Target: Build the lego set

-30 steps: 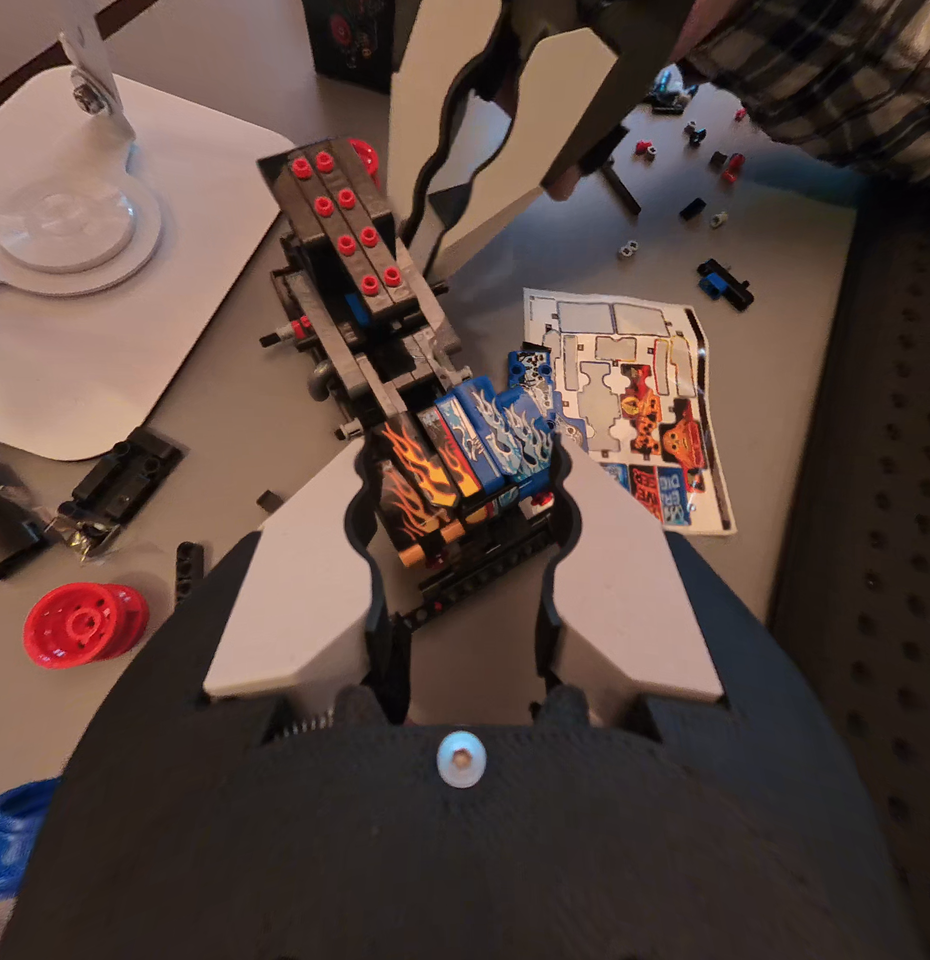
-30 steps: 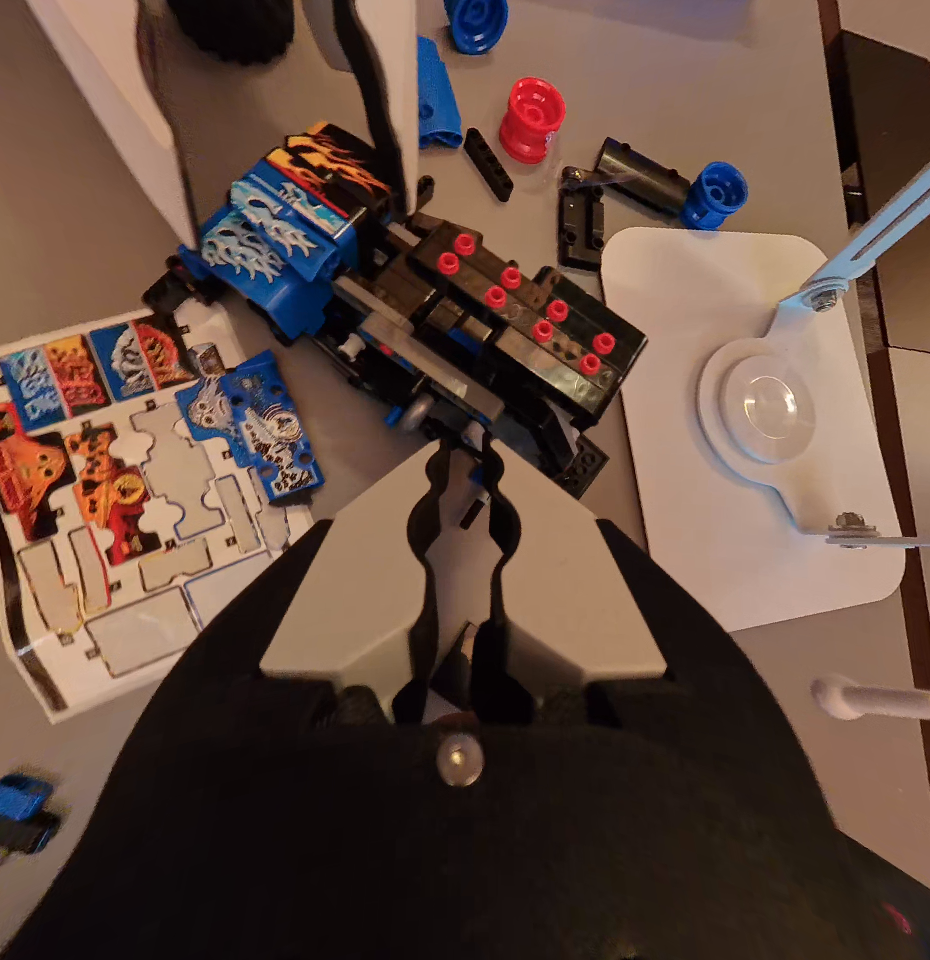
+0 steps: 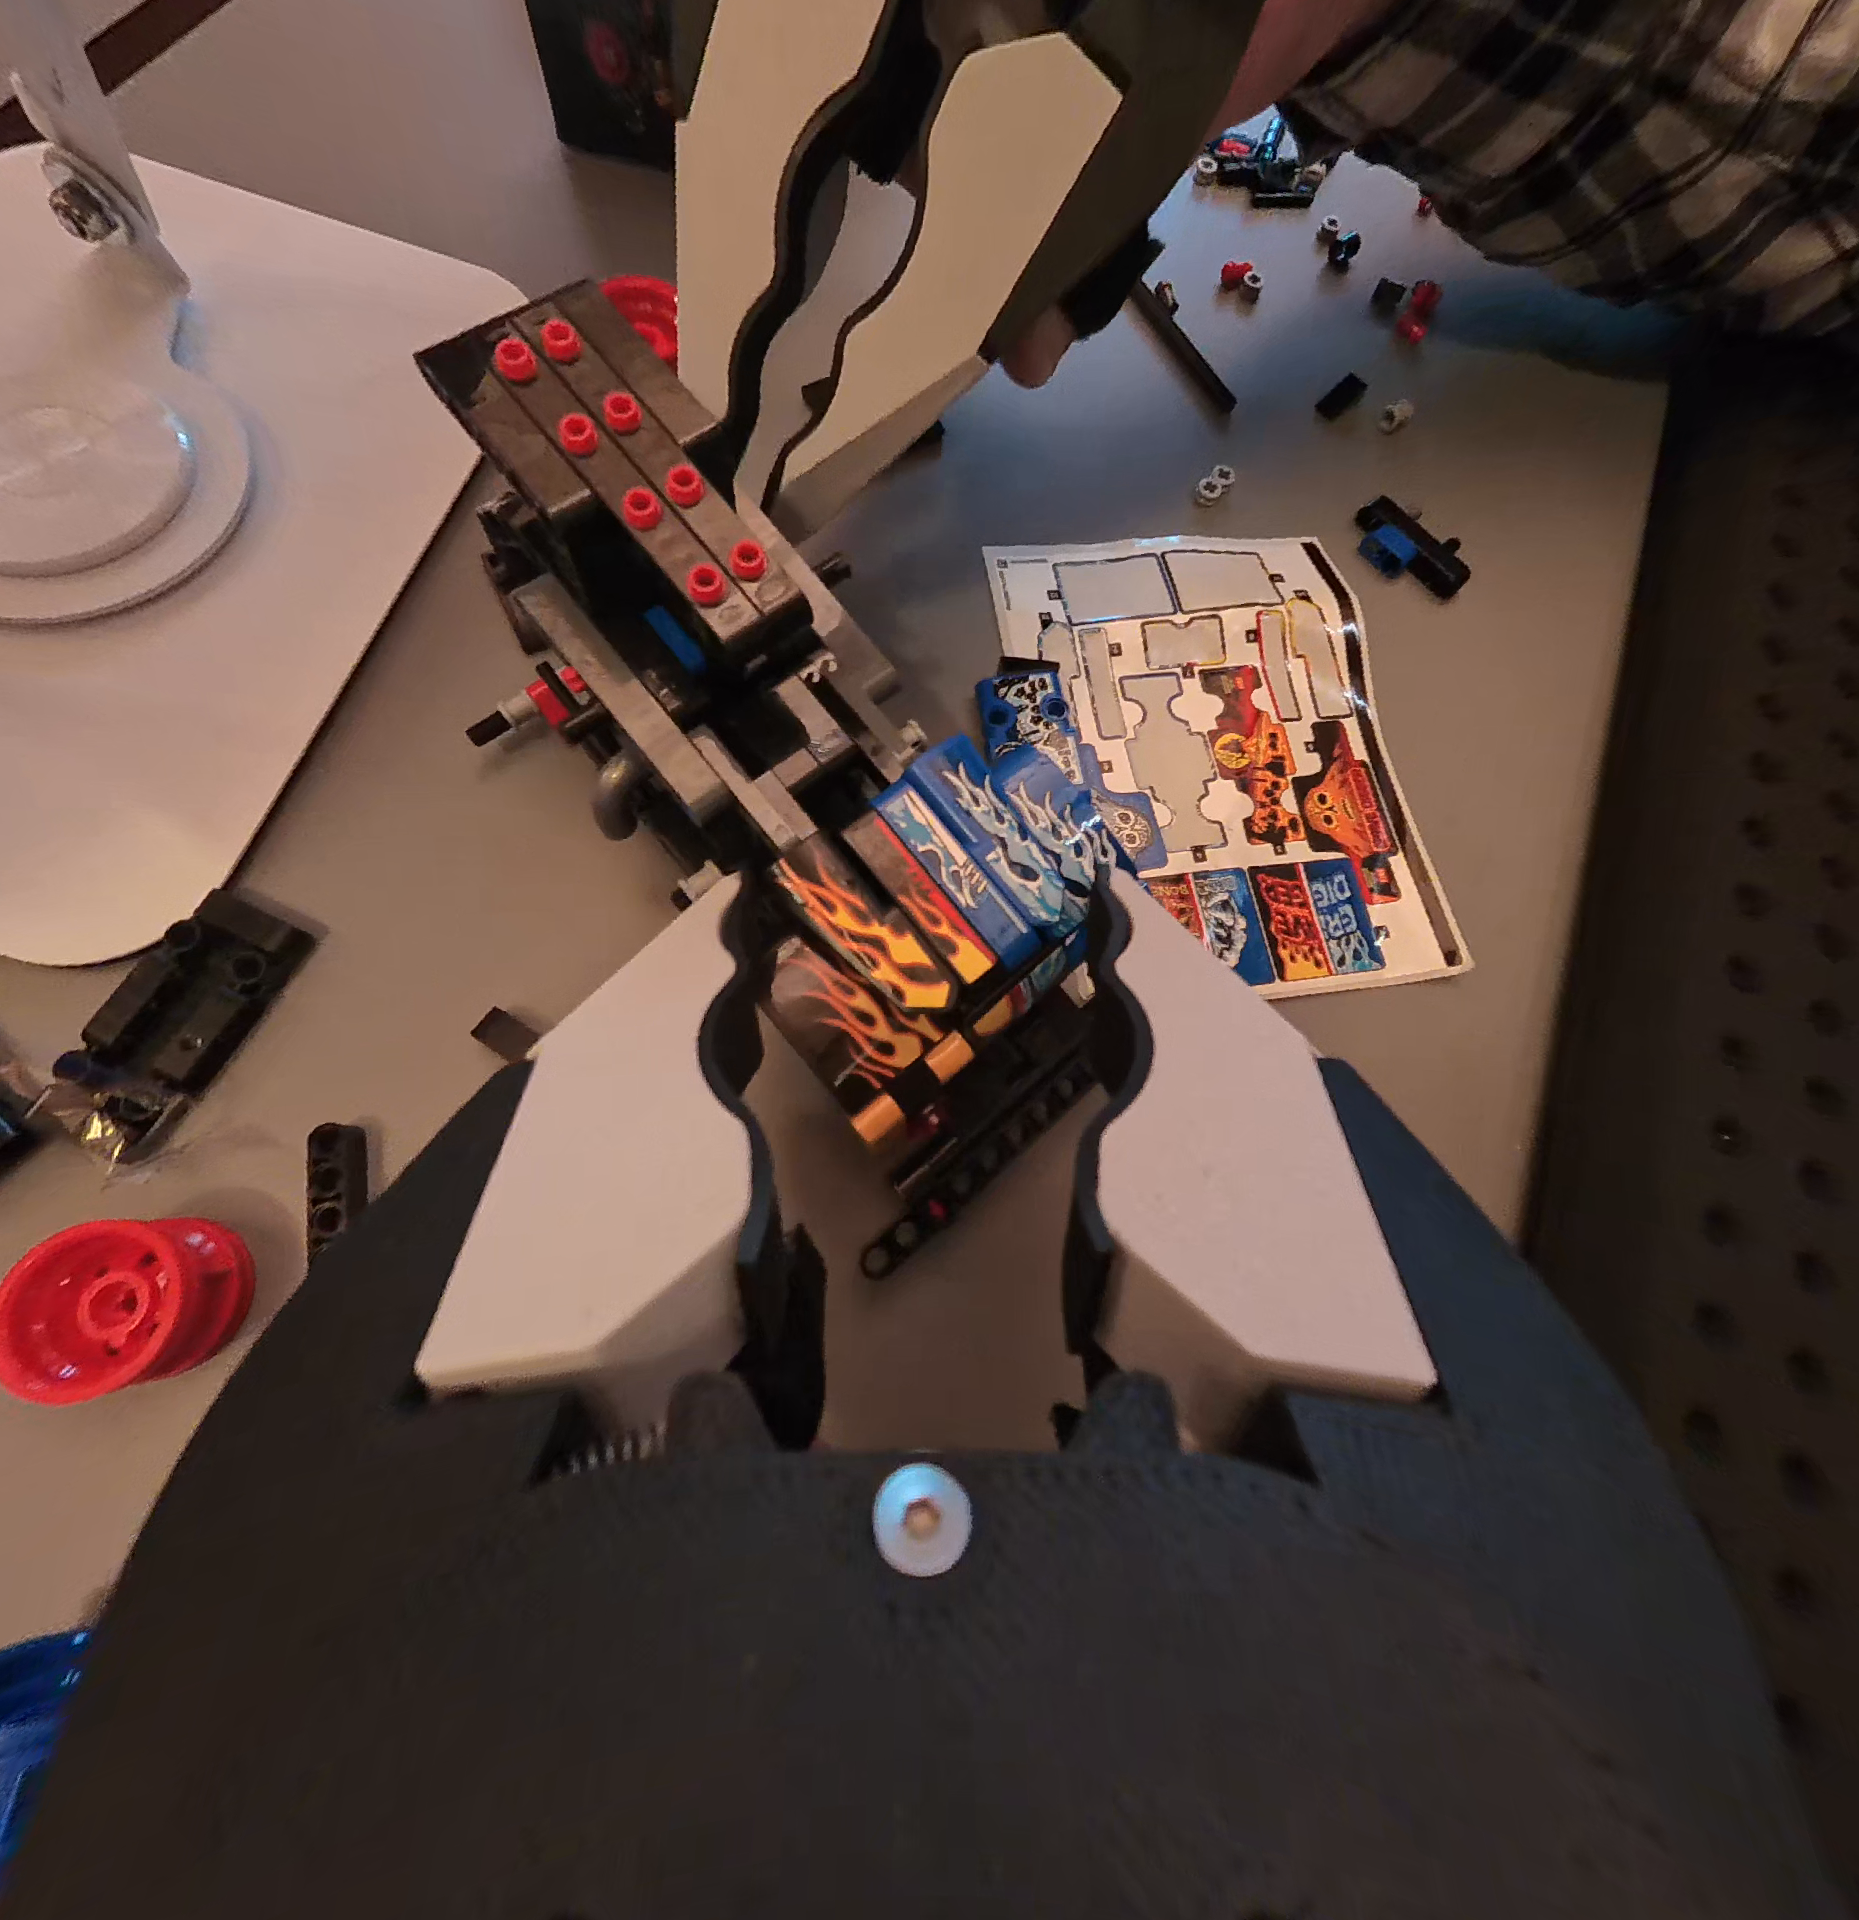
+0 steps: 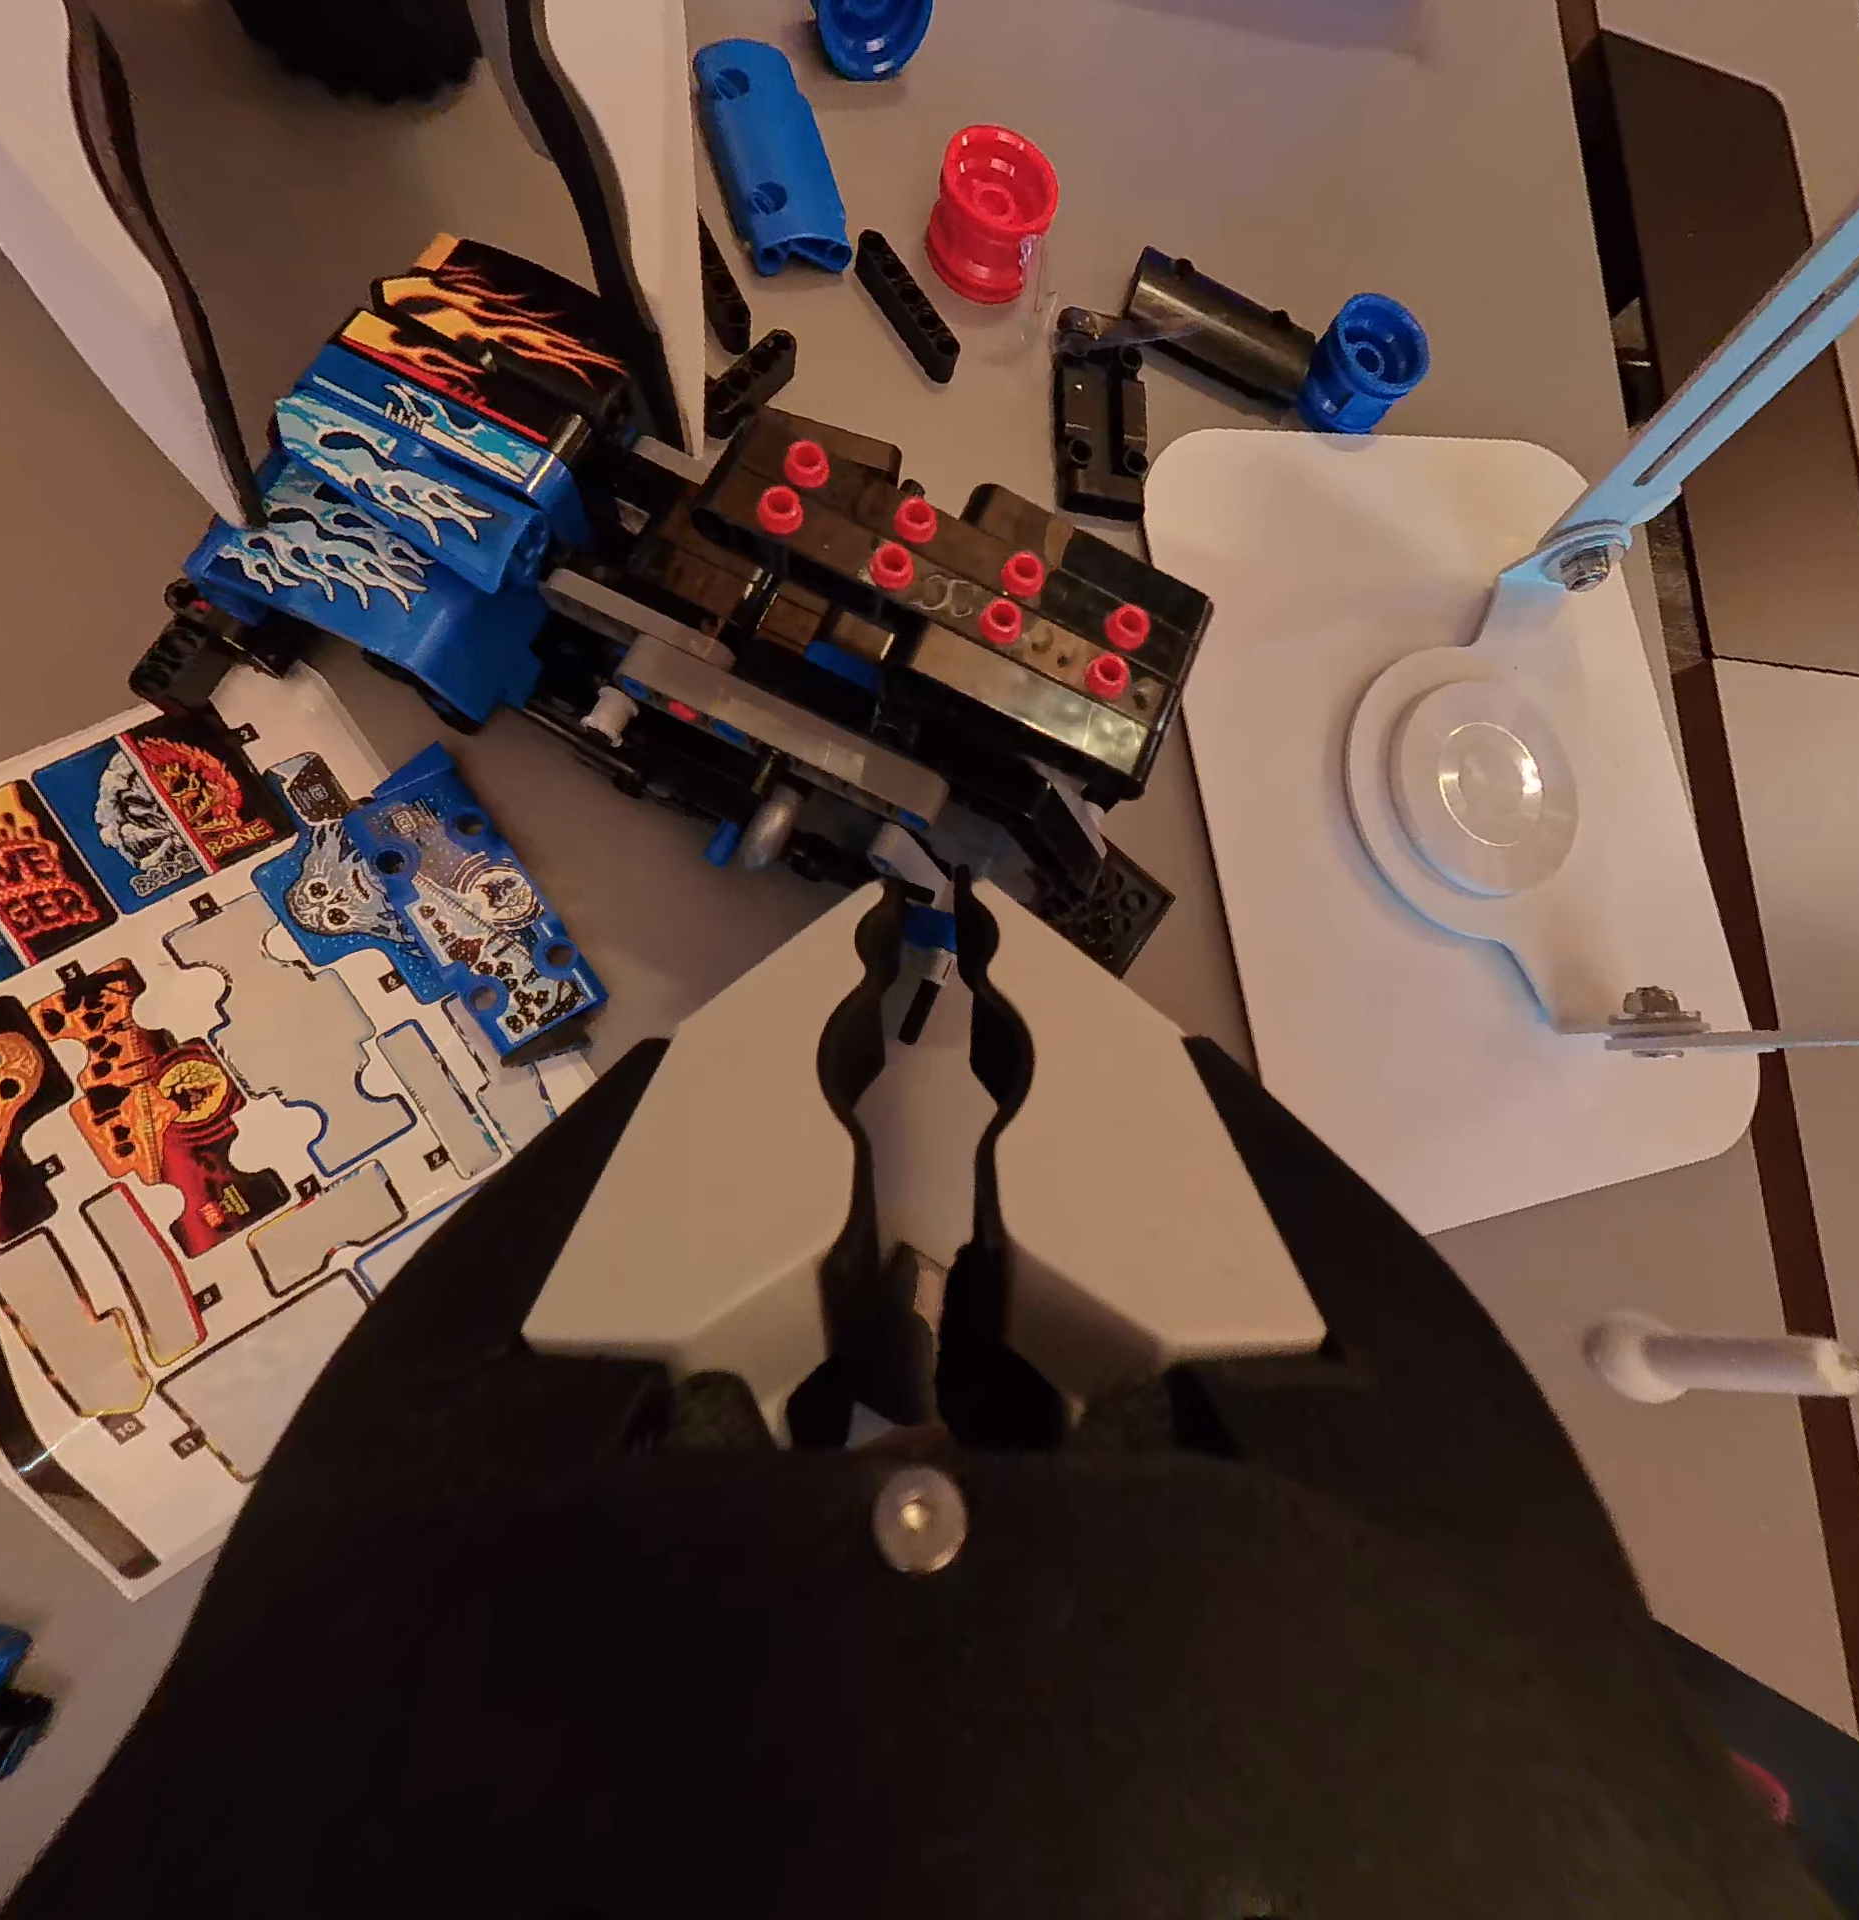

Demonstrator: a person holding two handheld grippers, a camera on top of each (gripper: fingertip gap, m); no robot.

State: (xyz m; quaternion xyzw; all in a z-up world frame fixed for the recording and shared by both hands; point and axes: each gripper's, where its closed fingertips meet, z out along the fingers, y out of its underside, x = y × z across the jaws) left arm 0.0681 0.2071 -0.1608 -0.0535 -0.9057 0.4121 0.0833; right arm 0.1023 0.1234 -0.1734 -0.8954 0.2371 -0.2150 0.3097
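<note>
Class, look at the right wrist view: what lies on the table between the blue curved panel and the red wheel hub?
A short black beam with holes lies between the blue curved panel and the red wheel hub, apart from both, seen in the right wrist view.

We see almost no change: the right gripper (image 4: 920, 899) sits a touch closer against the side of the lego truck (image 4: 696, 582), its jaws slightly wider around a small blue-and-black pin (image 4: 930, 971), and the truck turns a little.
</note>
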